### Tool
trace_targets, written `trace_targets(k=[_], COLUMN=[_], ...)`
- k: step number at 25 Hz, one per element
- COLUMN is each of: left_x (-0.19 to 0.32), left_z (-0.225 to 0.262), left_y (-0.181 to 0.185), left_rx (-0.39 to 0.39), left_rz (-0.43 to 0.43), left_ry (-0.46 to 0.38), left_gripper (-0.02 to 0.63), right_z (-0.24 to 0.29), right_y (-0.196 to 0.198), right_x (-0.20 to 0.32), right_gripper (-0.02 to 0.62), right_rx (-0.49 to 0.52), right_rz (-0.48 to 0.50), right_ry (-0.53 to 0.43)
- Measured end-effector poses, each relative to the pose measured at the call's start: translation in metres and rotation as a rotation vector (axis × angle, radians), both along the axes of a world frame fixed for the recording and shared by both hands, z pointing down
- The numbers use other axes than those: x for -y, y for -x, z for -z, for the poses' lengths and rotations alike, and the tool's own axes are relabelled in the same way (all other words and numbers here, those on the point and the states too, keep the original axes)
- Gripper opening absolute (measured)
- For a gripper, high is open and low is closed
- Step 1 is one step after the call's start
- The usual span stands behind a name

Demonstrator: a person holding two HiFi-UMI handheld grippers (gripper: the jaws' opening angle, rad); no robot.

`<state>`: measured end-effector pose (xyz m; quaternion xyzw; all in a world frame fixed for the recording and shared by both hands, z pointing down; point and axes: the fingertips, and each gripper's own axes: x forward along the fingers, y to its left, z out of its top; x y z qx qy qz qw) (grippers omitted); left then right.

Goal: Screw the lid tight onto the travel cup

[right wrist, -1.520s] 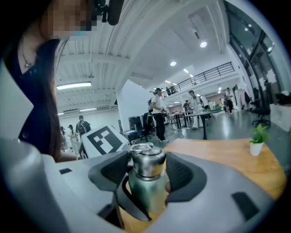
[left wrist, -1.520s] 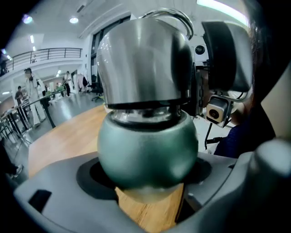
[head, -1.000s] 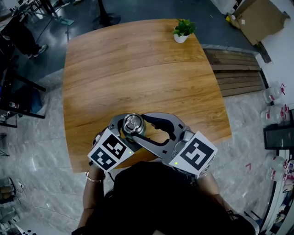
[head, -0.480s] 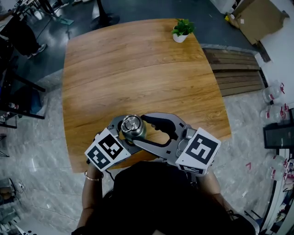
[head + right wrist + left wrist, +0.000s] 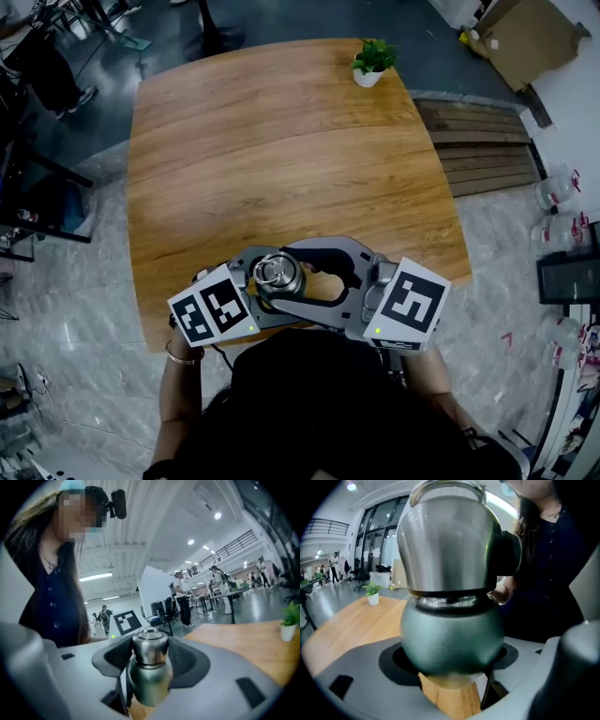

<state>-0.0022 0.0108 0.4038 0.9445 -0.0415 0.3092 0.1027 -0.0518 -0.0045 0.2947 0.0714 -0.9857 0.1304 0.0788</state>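
Tightening is in hand: the left claw [image 5: 452, 666] clamps the green travel cup [image 5: 452, 637] above the near edge of the table [image 5: 281, 141]. The right claw [image 5: 150, 658] has just been opening; its jaws stand wide, flanking the steel lid [image 5: 150, 645] without pressing. The next move probably calls for re-closing on the lid and twisting further.

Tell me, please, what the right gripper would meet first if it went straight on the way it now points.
Probably the lid of the travel cup, which already stands between the right gripper's jaws; they have just been opening.
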Motion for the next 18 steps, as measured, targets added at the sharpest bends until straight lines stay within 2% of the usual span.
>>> trace_targets(k=[3,7,9,12,14,18], left_x=[0.019,0.038,0.047,0.057,0.056,0.049], left_z=[-0.009,-0.014,-0.018,-0.022,-0.02,-0.006], left_y=[0.008,0.012,0.016,0.021,0.018,0.01], left_rx=[0.078,0.116,0.161,0.215,0.174,0.033], left_rz=[0.104,0.266,0.361,0.444,0.43,0.38], left_ry=[-0.032,-0.042,-0.058,-0.098,-0.085,-0.015], left_gripper=[0.402,0.402,0.402,0.402,0.402,0.402], right_z=[-0.008,-0.013,-0.016,-0.02,-0.017,-0.006], right_y=[0.0,-0.001,-0.002,-0.003,-0.001,-0.002], right_x=[0.012,0.026,0.032,0.036,0.032,0.025], right_gripper=[0.242,0.242,0.242,0.242,0.244,0.244], right_rx=[-0.05,-0.078,-0.102,-0.129,-0.111,-0.053], right_rz=[-0.112,-0.246,-0.308,-0.337,-0.293,-0.211], right_ry=[-0.003,0.014,0.006,-0.017,-0.021,-0.03])
